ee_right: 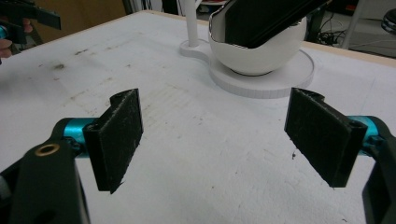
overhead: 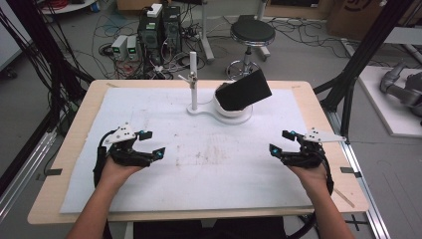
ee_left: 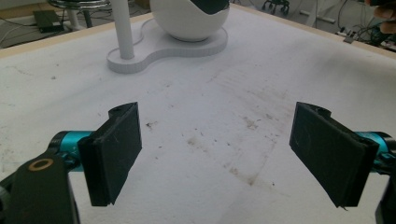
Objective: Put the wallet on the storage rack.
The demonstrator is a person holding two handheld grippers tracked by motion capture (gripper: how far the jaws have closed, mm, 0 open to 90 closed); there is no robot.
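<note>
The landmark was the white bowl (overhead: 233, 107), seated on a flat white base (overhead: 211, 112) toward the far middle of the table (overhead: 74, 124); a black slab (overhead: 245, 89) leaned in it, its lower end down inside the cup and its upper end jutting out past the rim, tilted up and to the right, apparently so that a good length stood free to be taken; just left of the bowl, on the same base, rose a slim white post (overhead: 193, 79), near the slab but not touching it.

The left gripper (overhead: 149, 144) hung well short of the bowl and off to its left, over the stained white mat (overhead: 209, 154); its jaws were spread wide with nothing between them, as the left gripper view confirmed, the pads (ee_left: 114, 154) framing bare mat with the bowl ahead. The right gripper (overhead: 279, 142) mirrored it, well short of the bowl and off to its right, jaws likewise wide apart and empty; its view looked straight at the bowl (ee_right: 259, 51) and the slab (ee_right: 261, 21).

Both seemed held at the ready, facing inward; the slab lay untouched, and the right gripper looked the better placed to reach its free end.
</note>
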